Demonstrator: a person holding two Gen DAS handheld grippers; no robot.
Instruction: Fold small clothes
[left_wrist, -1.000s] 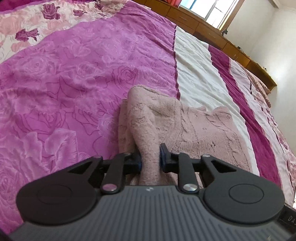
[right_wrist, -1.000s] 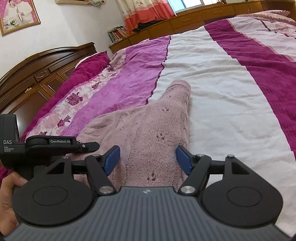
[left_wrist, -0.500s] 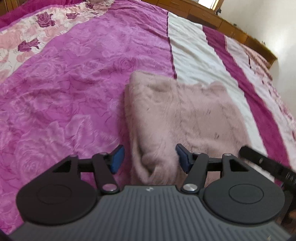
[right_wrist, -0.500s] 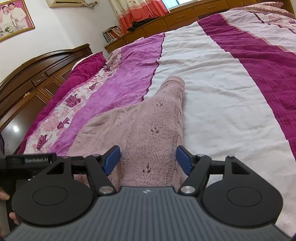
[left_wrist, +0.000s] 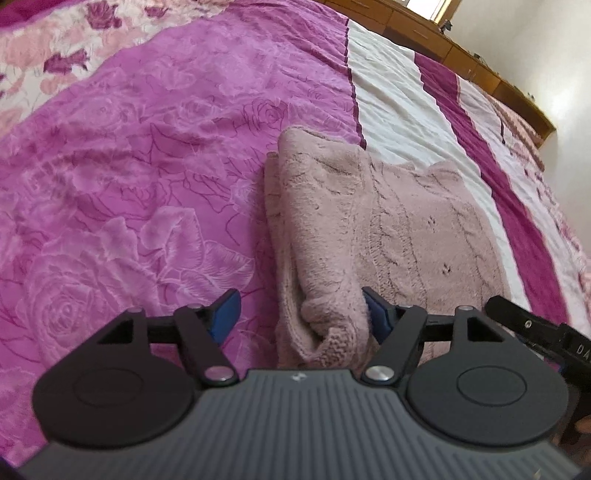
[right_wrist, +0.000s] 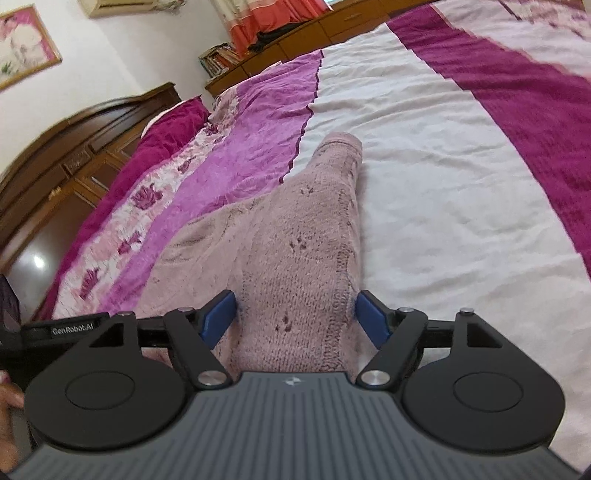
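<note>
Broadly open bedspread (left_wrist: 155, 177) around sweater (left_wrist: 369, 229) edges.

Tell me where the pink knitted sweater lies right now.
In both wrist views the pink knitted sweater lies on the bedspread, straddling its purple and white stripes.

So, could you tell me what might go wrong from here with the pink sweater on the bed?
1. The left gripper has just been opening; its right pad seems to touch the knitted sweater, so pulling away could drag the folded sleeve loose.
2. The right gripper, also just opening wider, straddles the other sleeve; a pad might snag the loose knit.
</note>
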